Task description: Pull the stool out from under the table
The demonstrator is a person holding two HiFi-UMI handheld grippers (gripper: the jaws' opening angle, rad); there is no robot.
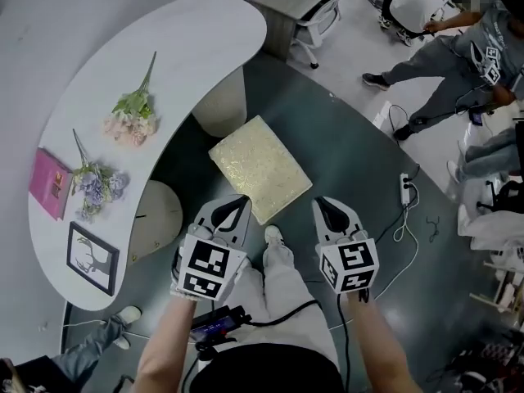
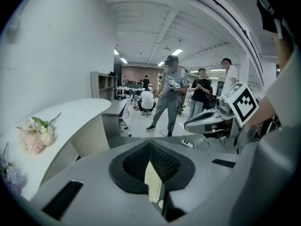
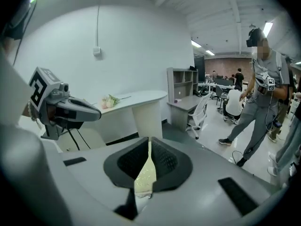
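Stool: in the head view, a square seat with a pale gold, crinkled top stands on the dark floor beside the curved white table, out from under it. In the left gripper view, the left gripper has its ribbed black jaws pressed together, empty. In the right gripper view, the right gripper is likewise closed on nothing.

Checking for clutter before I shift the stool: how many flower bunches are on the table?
2. A pink bunch lies near the middle of the table; a purple bunch lies beside the pink book. Nothing seems to hide more.
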